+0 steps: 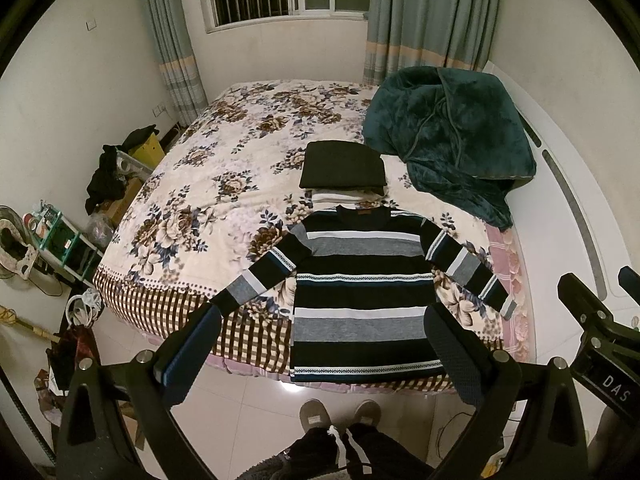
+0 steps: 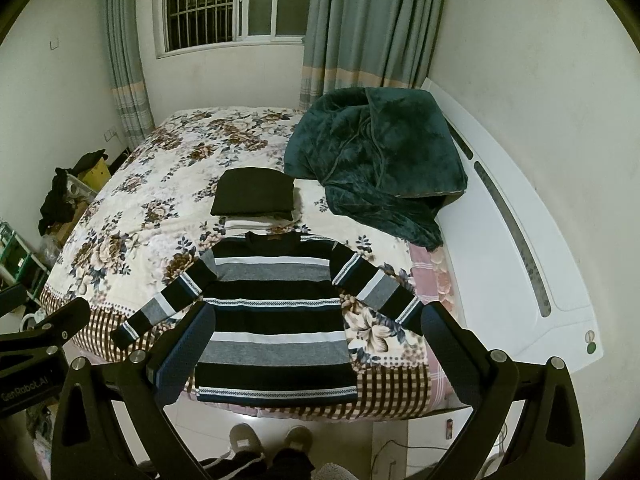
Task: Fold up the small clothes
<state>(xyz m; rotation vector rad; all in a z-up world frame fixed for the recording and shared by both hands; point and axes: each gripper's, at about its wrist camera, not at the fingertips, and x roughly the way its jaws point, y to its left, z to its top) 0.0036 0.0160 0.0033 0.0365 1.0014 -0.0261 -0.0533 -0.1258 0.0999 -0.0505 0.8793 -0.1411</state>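
- A striped sweater is laid flat, sleeves spread, at the near edge of the bed.
- Just beyond its collar, a folded black garment is stacked on a white one.
- The left gripper is held wide open above the floor, gripping nothing.
- The right gripper is likewise spread wide and empty.
- A teal blanket is heaped at the far right.

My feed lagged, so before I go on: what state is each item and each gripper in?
Striped sweater: laid flat on the bed, sleeves spread, not folded.
Black garment: folded, on top of a stack.
White garment: folded, under the black one.
Green blanket: crumpled heap.
Curtains: drawn apart.
Left gripper: open, empty.
Right gripper: open, empty.
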